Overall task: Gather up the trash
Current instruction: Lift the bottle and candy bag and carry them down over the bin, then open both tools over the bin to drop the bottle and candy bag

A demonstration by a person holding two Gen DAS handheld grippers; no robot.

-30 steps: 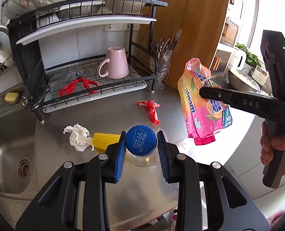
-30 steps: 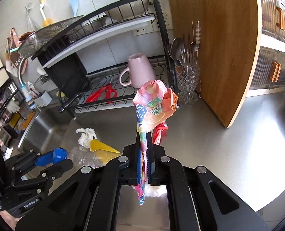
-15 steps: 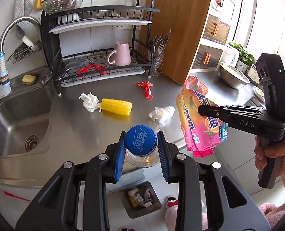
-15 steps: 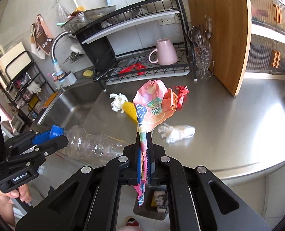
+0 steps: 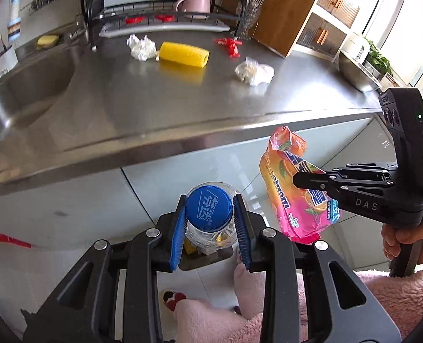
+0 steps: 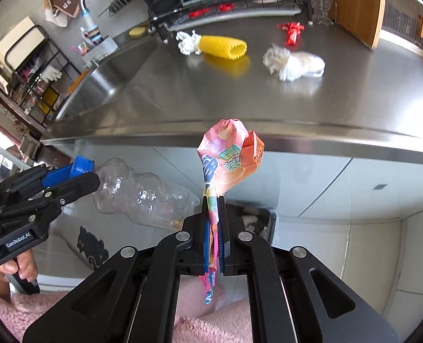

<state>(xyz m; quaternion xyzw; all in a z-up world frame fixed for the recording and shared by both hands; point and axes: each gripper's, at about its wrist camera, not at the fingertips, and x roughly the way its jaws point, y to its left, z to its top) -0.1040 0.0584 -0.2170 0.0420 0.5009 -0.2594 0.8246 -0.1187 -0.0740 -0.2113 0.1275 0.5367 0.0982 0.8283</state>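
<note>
My left gripper (image 5: 210,223) is shut on the blue-capped neck of a clear plastic bottle (image 5: 210,214), which hangs below the counter edge; from the right wrist view the bottle (image 6: 142,194) points toward the floor bin (image 6: 254,218). A pink and orange snack wrapper (image 6: 228,157) is pinched flat in my right gripper (image 6: 213,237), also seen as the wrapper (image 5: 291,194) beside the bottle. A small dark bin (image 5: 205,257) with trash in it sits on the floor under both grippers, mostly hidden behind the bottle.
On the steel counter (image 5: 182,100) lie a crumpled tissue (image 5: 141,47), a yellow foam net (image 5: 184,54), a red wrapper (image 5: 230,45) and a crumpled clear bag (image 5: 254,71). A sink (image 5: 25,85) is left, a dish rack (image 5: 160,20) behind. Pink fleece-clad legs (image 5: 240,314) stand below.
Both grippers have drawn back from the counter and sunk below its edge, carrying the bottle and the wrapper. The floor bin now lies just beneath them.
</note>
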